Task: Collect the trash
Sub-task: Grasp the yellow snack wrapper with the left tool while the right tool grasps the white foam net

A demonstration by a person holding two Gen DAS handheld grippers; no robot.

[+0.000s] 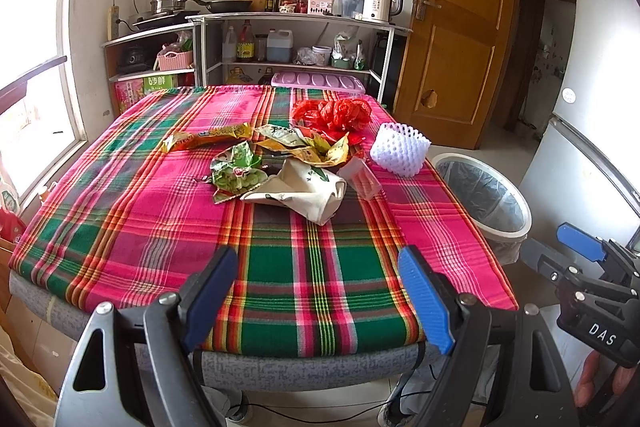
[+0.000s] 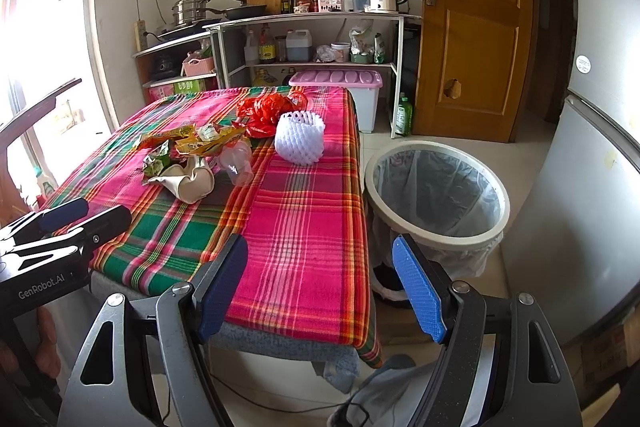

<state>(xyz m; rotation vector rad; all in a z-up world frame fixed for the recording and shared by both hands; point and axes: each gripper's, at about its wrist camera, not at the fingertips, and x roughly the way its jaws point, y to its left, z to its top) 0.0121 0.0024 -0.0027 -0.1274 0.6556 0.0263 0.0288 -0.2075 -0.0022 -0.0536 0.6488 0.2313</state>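
**A:** Kitchen-ish room, table with a pink and green plaid cloth (image 1: pixel 160 227) filling most of both views. What's closest?

**B:** Both grippers, hanging at the near edge of the table. Left gripper (image 1: pixel 320 299) has its blue fingers spread wide, nothing between them. Right gripper (image 2: pixel 320 291) same deal, wide apart and empty, sitting over the table's near right corner.

**A:** And the trash?

**B:** Piled mid-table, well clear of both grippers. Nearest is a crumpled cream paper bag (image 1: pixel 304 191), touching a green wrapper (image 1: pixel 236 173) on its left. A clear plastic cup (image 2: pixel 239 163) lies on its side just beside it. Behind those, yellow snack wrappers (image 1: pixel 304 145), then a red plastic bag (image 1: pixel 336 113). A white foam fruit net (image 2: pixel 299 138) stands off to the right.

**A:** Bin?

**B:** A lined trash can (image 2: pixel 436 235) on the floor, right beside the table. Shelves with pots and a kettle (image 1: pixel 380 3) along the back wall.
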